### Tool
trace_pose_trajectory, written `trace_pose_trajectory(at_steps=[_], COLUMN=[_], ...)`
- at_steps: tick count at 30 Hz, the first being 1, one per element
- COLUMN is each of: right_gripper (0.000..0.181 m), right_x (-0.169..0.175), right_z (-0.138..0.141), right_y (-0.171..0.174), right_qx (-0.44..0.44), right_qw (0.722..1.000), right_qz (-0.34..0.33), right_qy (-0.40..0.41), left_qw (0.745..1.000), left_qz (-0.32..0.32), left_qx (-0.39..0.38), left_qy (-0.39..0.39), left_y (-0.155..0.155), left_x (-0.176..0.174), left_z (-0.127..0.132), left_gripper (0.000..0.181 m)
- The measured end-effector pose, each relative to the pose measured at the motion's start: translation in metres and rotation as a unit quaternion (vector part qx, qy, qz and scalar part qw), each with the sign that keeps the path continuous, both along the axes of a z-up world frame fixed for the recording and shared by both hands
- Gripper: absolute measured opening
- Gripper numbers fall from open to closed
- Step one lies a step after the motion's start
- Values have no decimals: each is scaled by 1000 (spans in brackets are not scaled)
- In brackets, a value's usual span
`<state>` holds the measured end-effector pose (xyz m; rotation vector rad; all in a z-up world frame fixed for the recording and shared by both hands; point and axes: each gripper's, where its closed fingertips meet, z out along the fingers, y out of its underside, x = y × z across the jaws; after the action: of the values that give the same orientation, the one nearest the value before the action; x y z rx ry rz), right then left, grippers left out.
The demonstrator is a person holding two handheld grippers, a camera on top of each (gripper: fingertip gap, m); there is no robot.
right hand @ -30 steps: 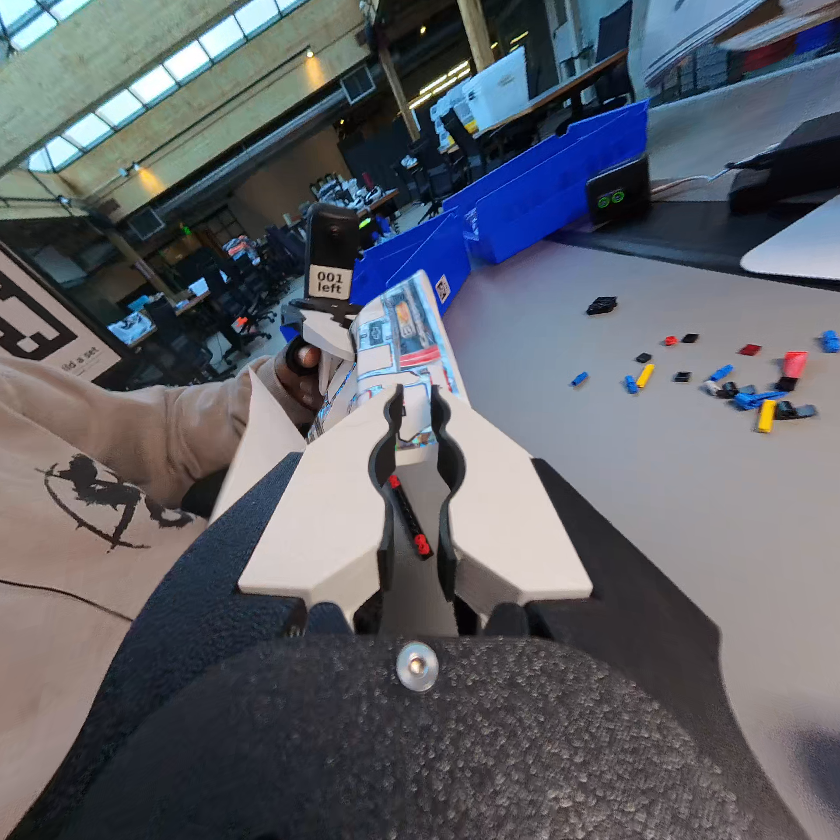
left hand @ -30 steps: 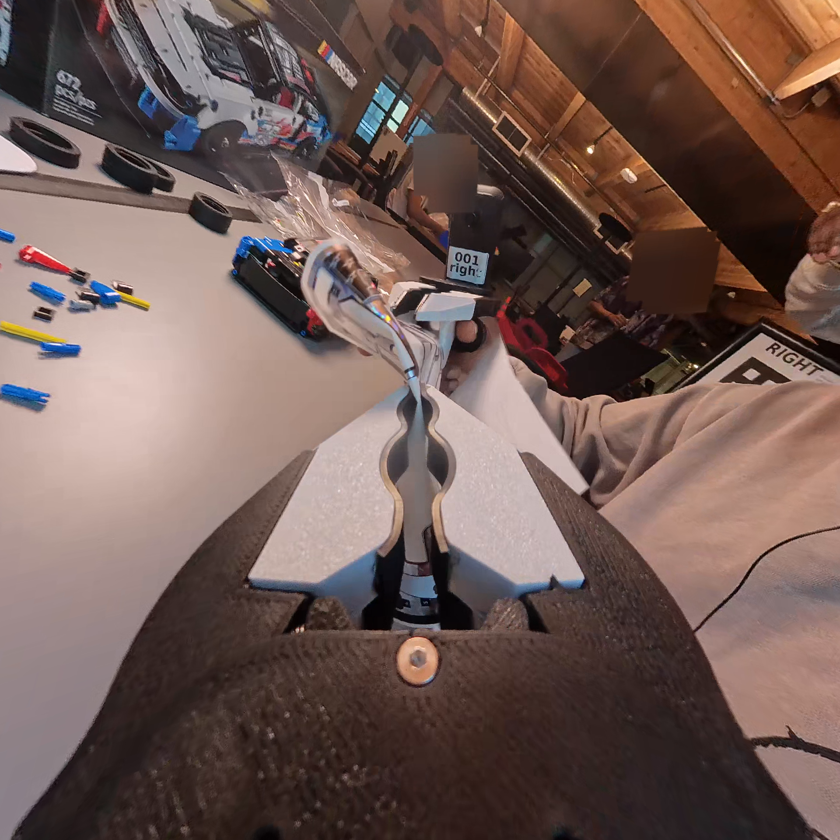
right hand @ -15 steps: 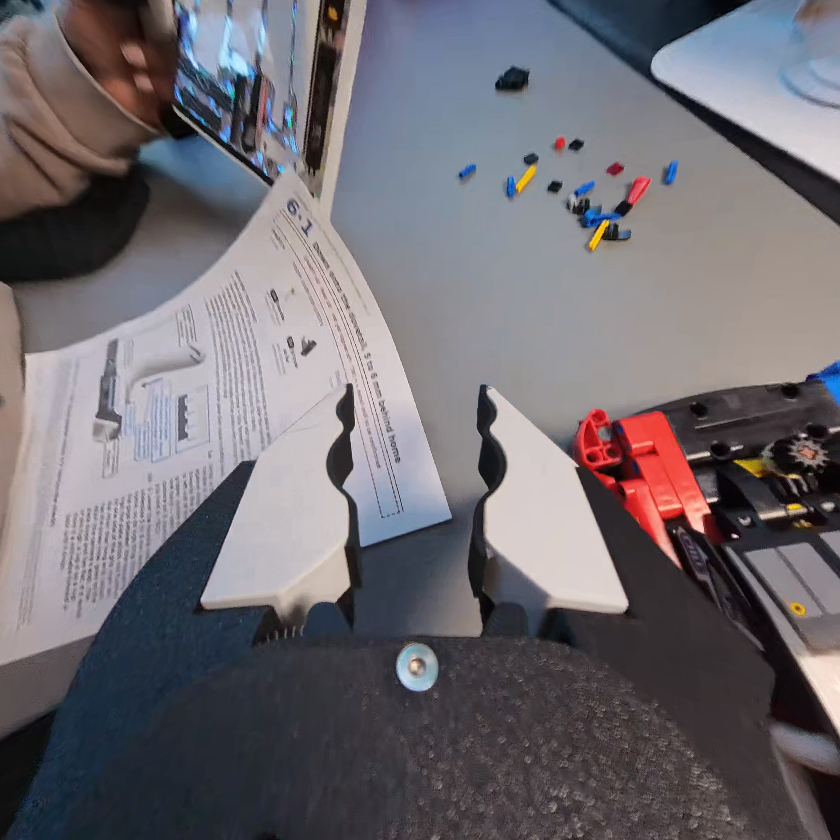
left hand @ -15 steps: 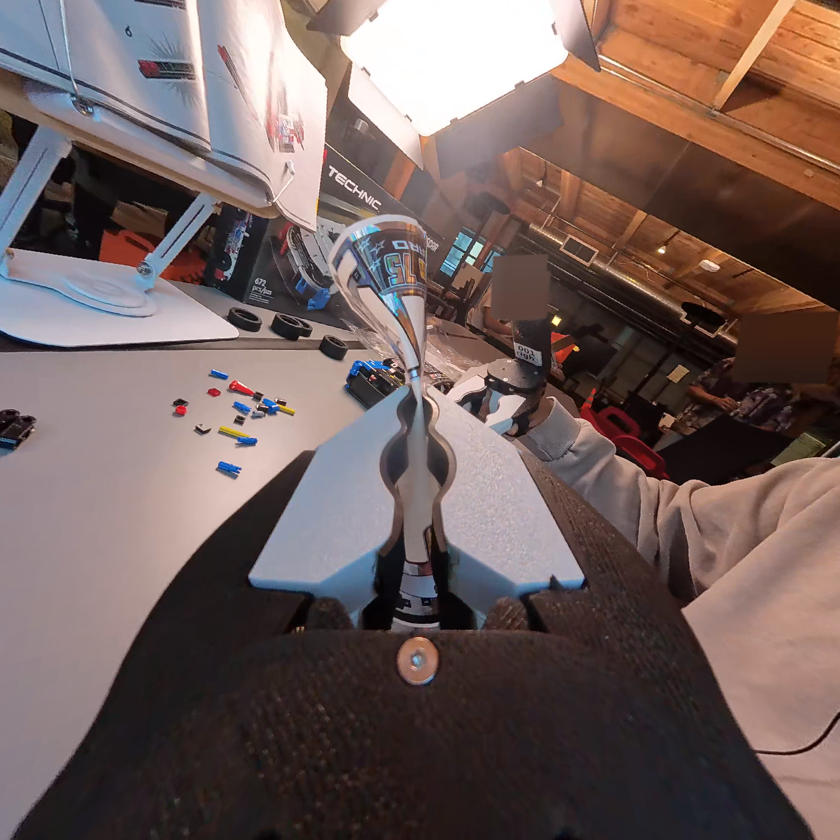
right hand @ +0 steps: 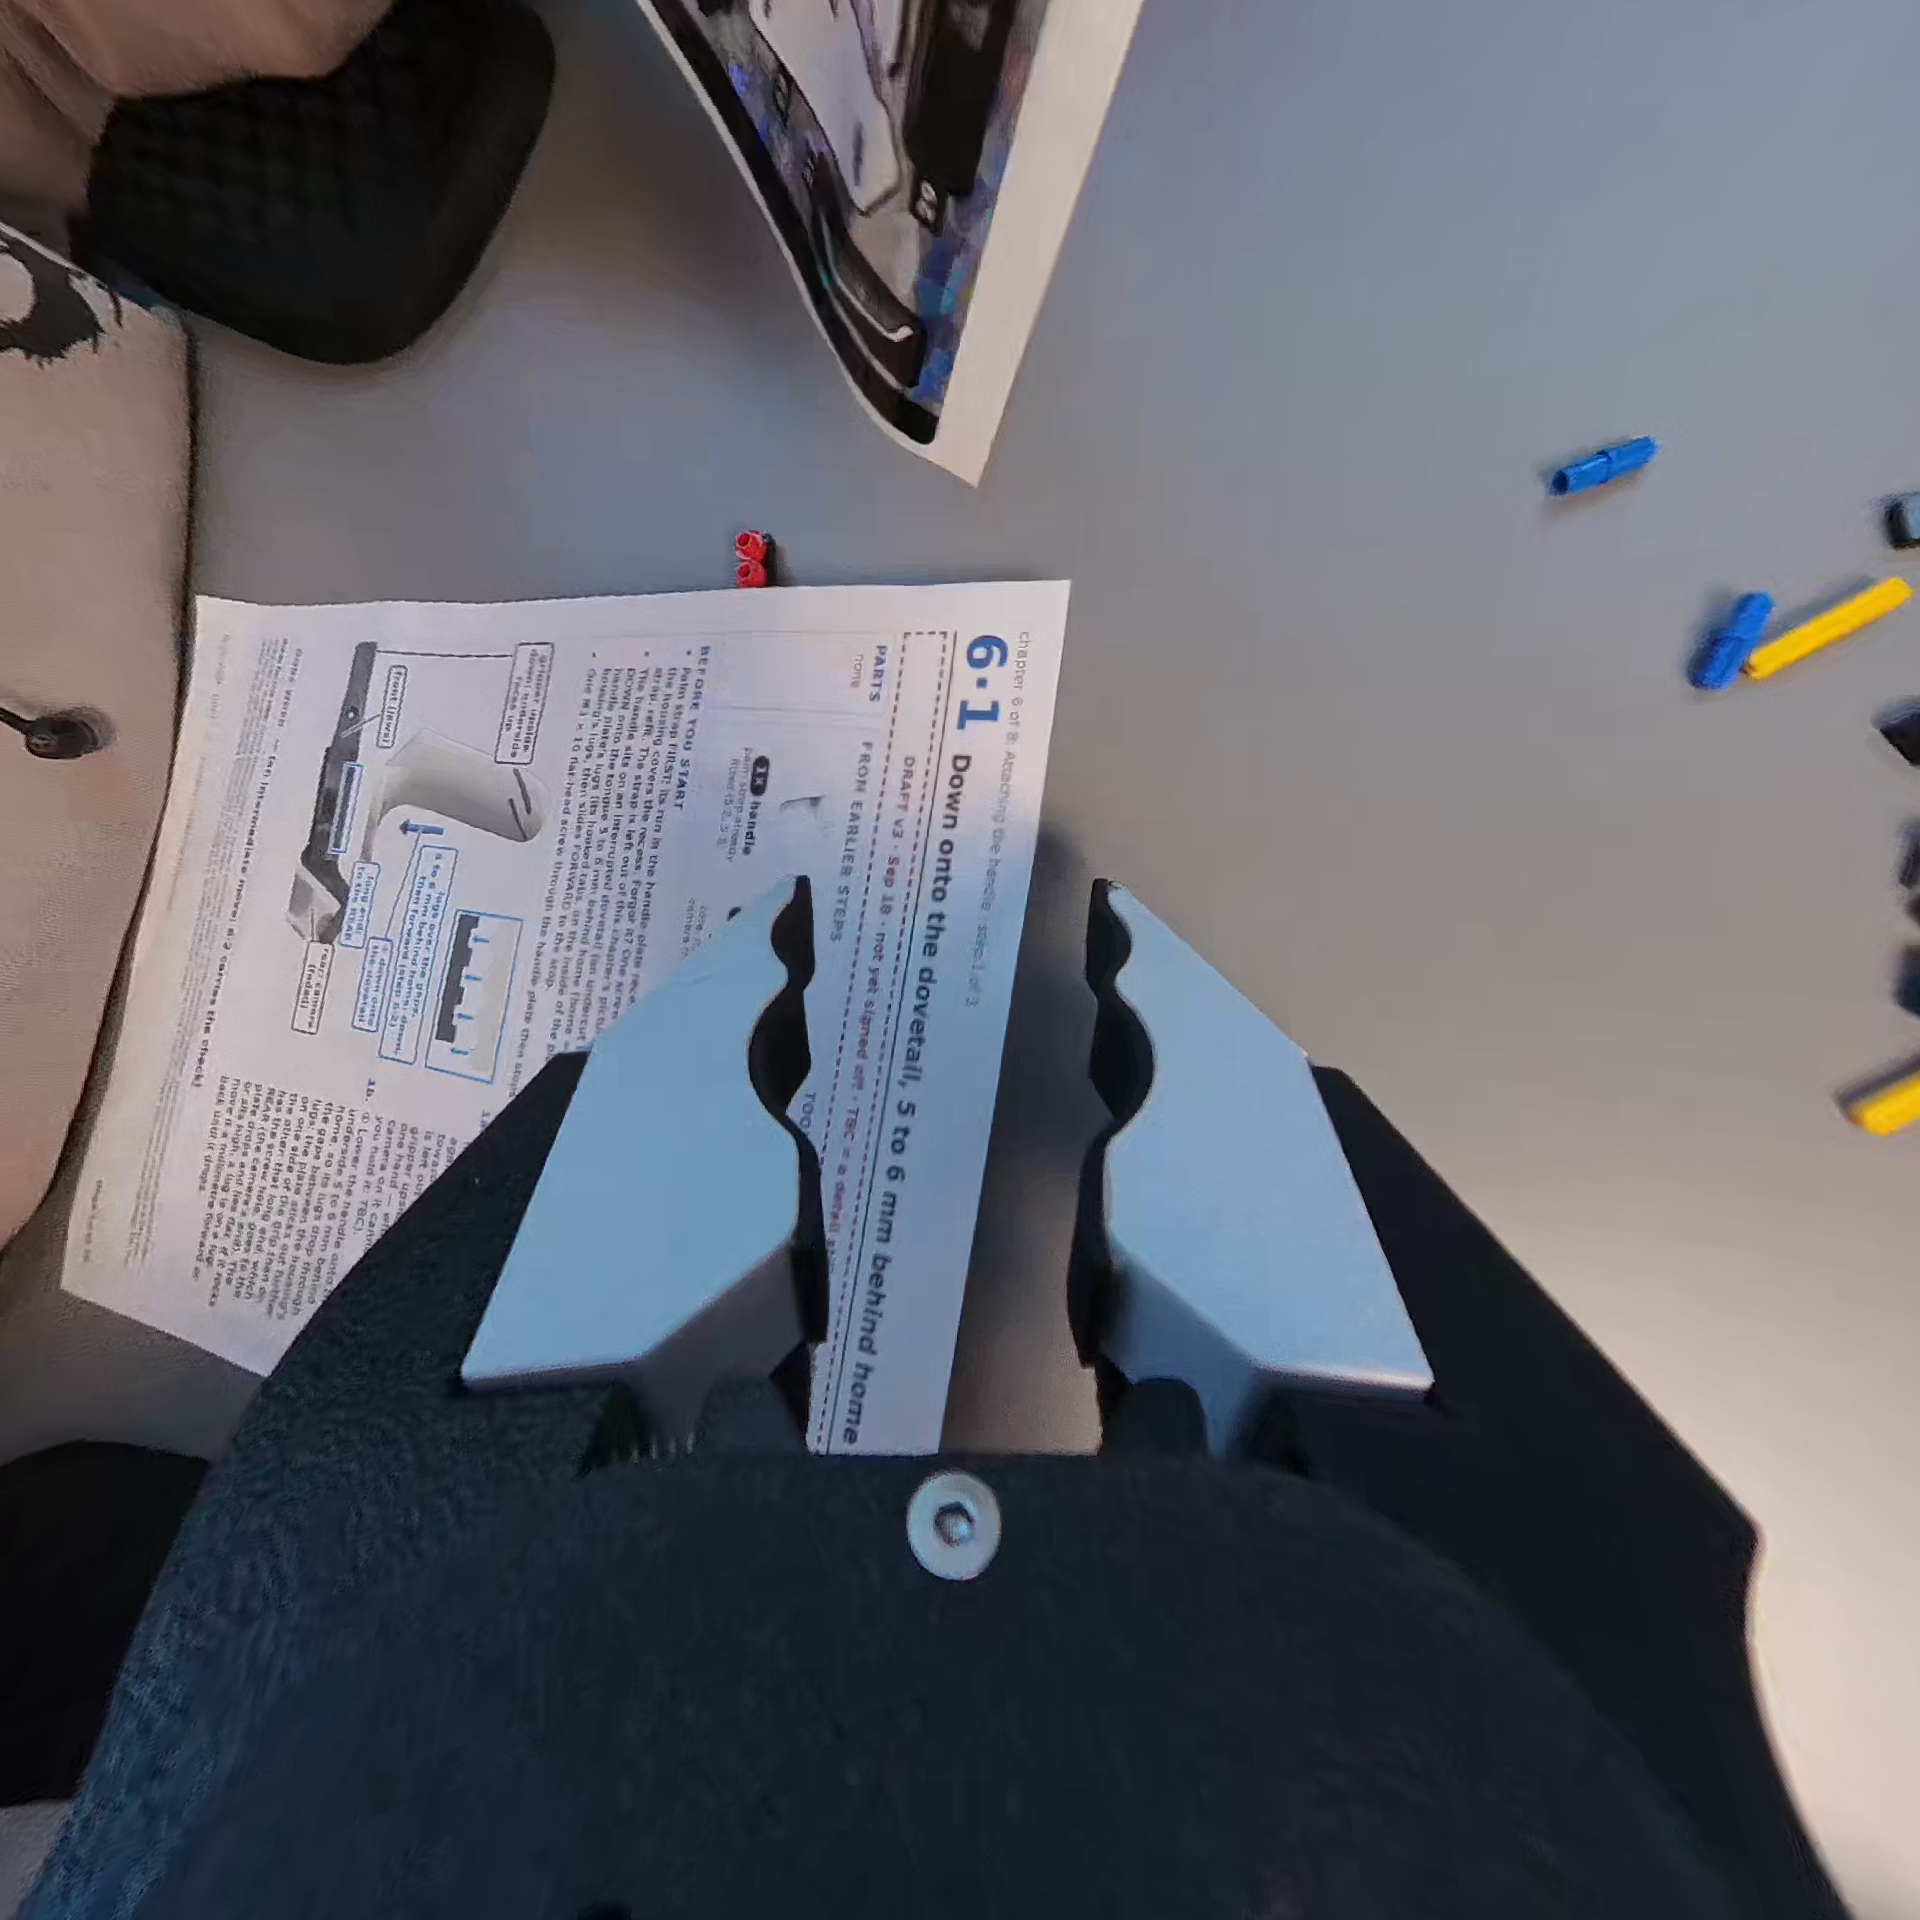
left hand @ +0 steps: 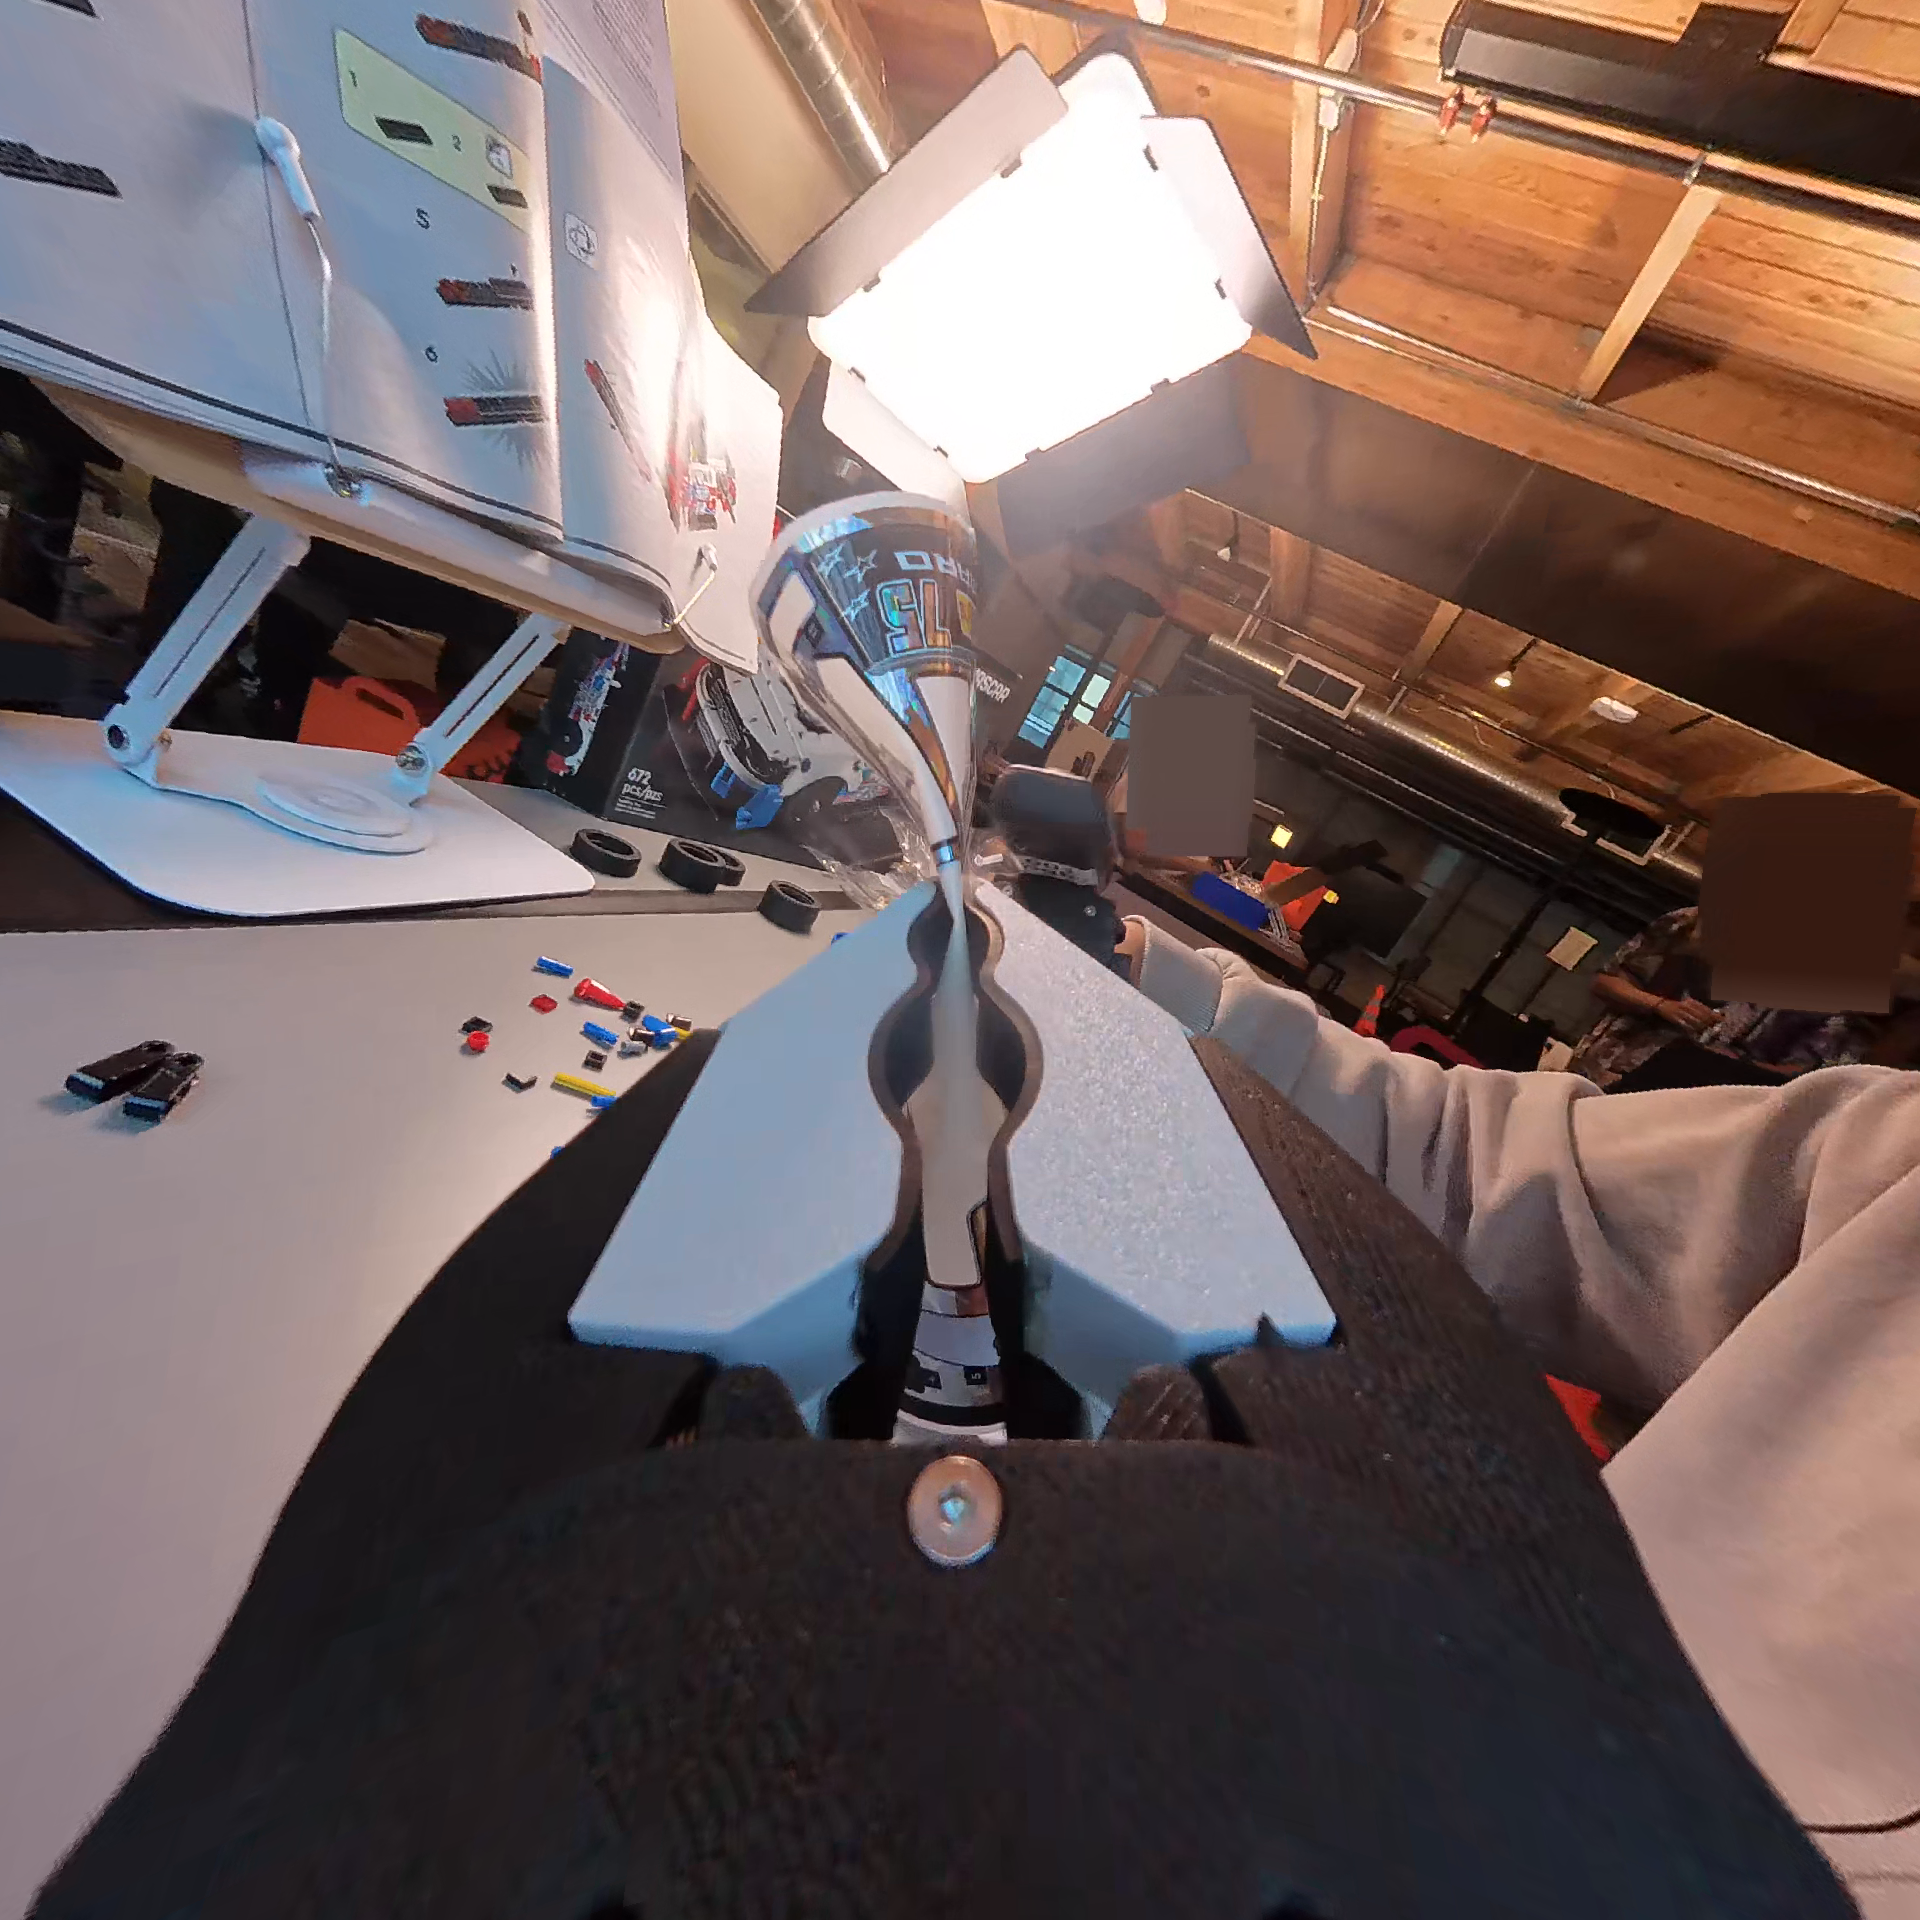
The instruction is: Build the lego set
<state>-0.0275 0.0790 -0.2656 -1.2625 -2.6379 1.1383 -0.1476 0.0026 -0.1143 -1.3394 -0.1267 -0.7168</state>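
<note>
My left gripper (left hand: 951,904) is shut on a glossy sticker sheet (left hand: 883,623), which curls upward out of the jaws. The same sheet hangs at the top of the right wrist view (right hand: 894,208). My right gripper (right hand: 951,894) is open and empty. It points down at the grey table (right hand: 1455,520), just above a printed paper page (right hand: 520,831) lying flat. A small red piece (right hand: 748,559) lies at the page's far edge. Loose blue, yellow, red and black lego pieces lie on the table (left hand: 603,1023), and at the right of the right wrist view (right hand: 1766,634).
An open instruction booklet (left hand: 364,260) rests on a white stand (left hand: 260,821) at the back left. Three black tyres (left hand: 696,862) and the set's box (left hand: 727,748) are behind the pieces. Two black parts (left hand: 135,1070) lie at the left. A person's sleeve (left hand: 1455,1195) is on the right. My hands' fingertips stand some 20 cm from each other.
My right gripper let go of the sticker sheet, opened and swung down over the printed page. My left gripper kept the sheet and turned it upright.
</note>
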Motion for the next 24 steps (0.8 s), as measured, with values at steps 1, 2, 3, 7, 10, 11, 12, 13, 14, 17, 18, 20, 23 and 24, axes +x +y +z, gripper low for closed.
trace_pose_trajectory(at_steps=[1,2,3,7,10,11,12,13,14,17,18,20,23,24], right_gripper=[49,44,39,27,10,0,0,0,0,0,0,0,0,0], right_x=[-5,-10,-12,-10,-6,-3,0,3,5,6,7,10,16,19], right_z=[-5,-9,-9,-14,-18,-19,-17,-13,-9,21,36,67,117,138], right_y=[-3,-7,-12,-22,-23,-24,-28,-32,-35,-45,-47,-50,-46,-43], right_qx=[1,-3,-11,23,52,54,42,27,14,-41,-64,-101,-143,-166], right_qw=[1000,999,998,992,988,987,986,986,986,990,990,989,983,977], right_qz=[11,21,32,76,89,94,100,106,111,113,113,110,94,87], right_qy=[-19,-36,-53,-96,-115,-122,-126,-128,-122,-78,-57,-12,65,98], left_qw=[1000,1000,1000,999,999,999,999,999,1000,999,999,999,998,997], left_qz=[6,11,17,24,21,21,20,19,18,24,30,41,55,59], left_qx=[4,5,5,4,4,5,5,5,4,4,3,-1,-11,-14], left_qy=[-6,-13,-19,-34,-30,-28,-27,-26,-25,-22,-22,-26,-41,-45], left_y=[-1,-2,-3,-5,-6,-7,-7,-7,-7,-9,-10,-11,-11,-11], left_x=[-4,-9,-13,-22,-20,-19,-18,-16,-15,-16,-17,-23,-31,-32], left_z=[0,0,-1,-5,-4,-4,-3,-3,-3,-2,-2,-3,-9,-10], left_gripper=[0,0,0,0,0,0,0,0,0,0,0,0,0,0])
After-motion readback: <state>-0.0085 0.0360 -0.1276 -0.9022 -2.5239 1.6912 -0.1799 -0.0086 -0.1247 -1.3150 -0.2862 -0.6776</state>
